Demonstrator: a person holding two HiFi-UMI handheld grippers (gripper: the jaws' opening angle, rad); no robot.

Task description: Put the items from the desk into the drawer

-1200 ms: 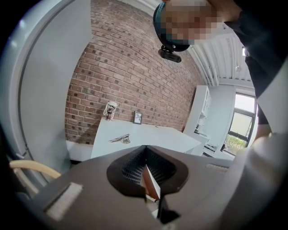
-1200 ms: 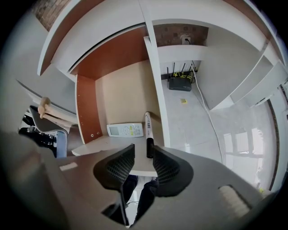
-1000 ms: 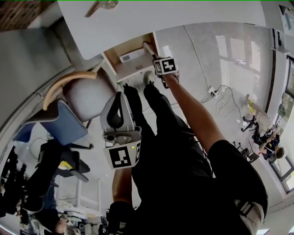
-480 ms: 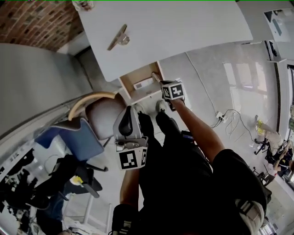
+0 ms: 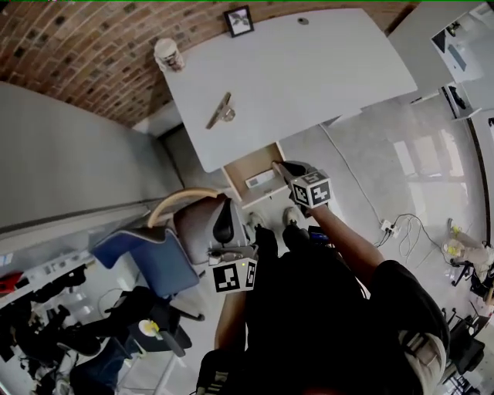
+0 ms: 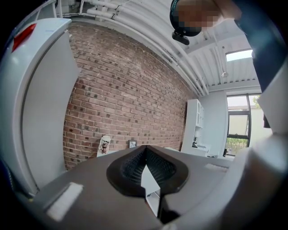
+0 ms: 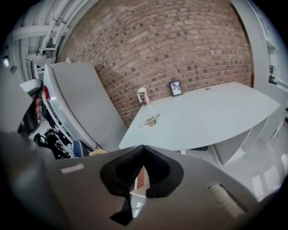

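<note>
On the white desk (image 5: pixel 309 69) lie a metal clip-like tool (image 5: pixel 221 112), a paper cup (image 5: pixel 168 54) and a small picture frame (image 5: pixel 238 21). Below the desk's near edge a wooden drawer (image 5: pixel 241 171) stands open with a white item (image 5: pixel 258 180) inside. My right gripper (image 5: pixel 281 166) is shut and empty, its tips at the drawer's right side. My left gripper (image 5: pixel 221 207) is also shut and empty, raised in front of the chair. The right gripper view shows the tool (image 7: pixel 150 121), cup (image 7: pixel 143 95) and frame (image 7: pixel 176 88) on the desk (image 7: pixel 211 112).
A grey chair with a wooden arm (image 5: pixel 181 202) stands just left of the drawer, and a blue chair (image 5: pixel 147 251) beside it. A grey partition (image 5: pixel 69 162) and a brick wall (image 5: pixel 100 54) bound the left and back. Cables (image 5: pixel 394 227) lie on the floor at right.
The head view has swung up, so the whole desk, cup and frame now show. The right gripper stays by the open drawer. The left gripper stays raised near the chair.
</note>
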